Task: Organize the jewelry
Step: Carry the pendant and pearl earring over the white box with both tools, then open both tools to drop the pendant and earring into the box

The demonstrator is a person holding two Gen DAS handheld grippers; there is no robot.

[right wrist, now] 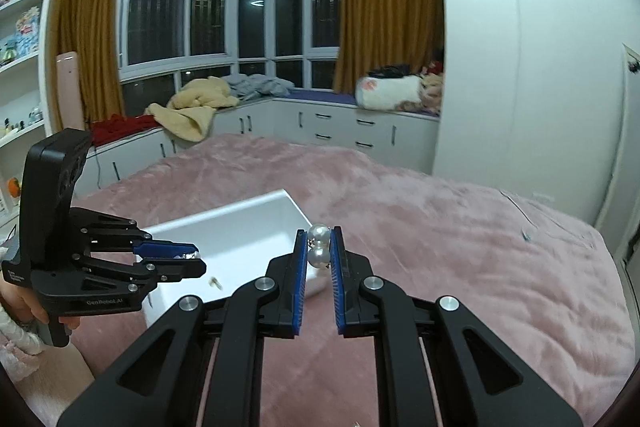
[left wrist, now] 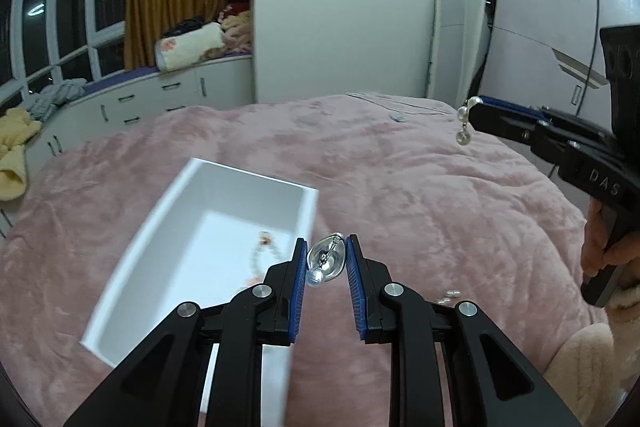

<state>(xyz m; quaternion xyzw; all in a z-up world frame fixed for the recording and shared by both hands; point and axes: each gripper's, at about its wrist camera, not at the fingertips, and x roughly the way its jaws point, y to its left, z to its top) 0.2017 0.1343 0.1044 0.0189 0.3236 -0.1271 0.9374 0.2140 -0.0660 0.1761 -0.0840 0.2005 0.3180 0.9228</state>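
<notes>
Pink plush blanket [left wrist: 400, 179] covers the bed; both grippers hang above it, tilted downward.

Left gripper [left wrist: 327, 259]: jaws pinching a silver oval earring [left wrist: 325, 259] w/ a small pearl at its lower end, held between the blue pads [left wrist: 297, 291]. It sits above the near right corner of the white box [left wrist: 188, 211]. In the right wrist view the left gripper [right wrist: 192, 261] comes in from the left side, a hand [right wrist: 24, 299] on its grip, fingers lying over the box's open top.

Right gripper [right wrist: 319, 251]: jaws pinching a pearl drop earring [right wrist: 319, 247], two pearls stacked one above the other between the pads. In the left wrist view the same earring [left wrist: 464, 125] dangles from the tip, well to the right of the box & above the blanket; the right hand [left wrist: 604, 251] wraps the handle, fuzzy cream sleeve [left wrist: 580, 359] below it.

Inside the box: a pink-and-white beaded piece [left wrist: 260, 255] on the floor of it, blurred. Loose pearls [left wrist: 448, 297] lie on the blanket just right of the left gripper. Small silvery item [left wrist: 398, 117] near the bed's far edge, too small to tell. Behind: white drawers [right wrist: 340, 131], mustard curtains [right wrist: 384, 7], piled clothes [right wrist: 192, 107] on the window seat.
</notes>
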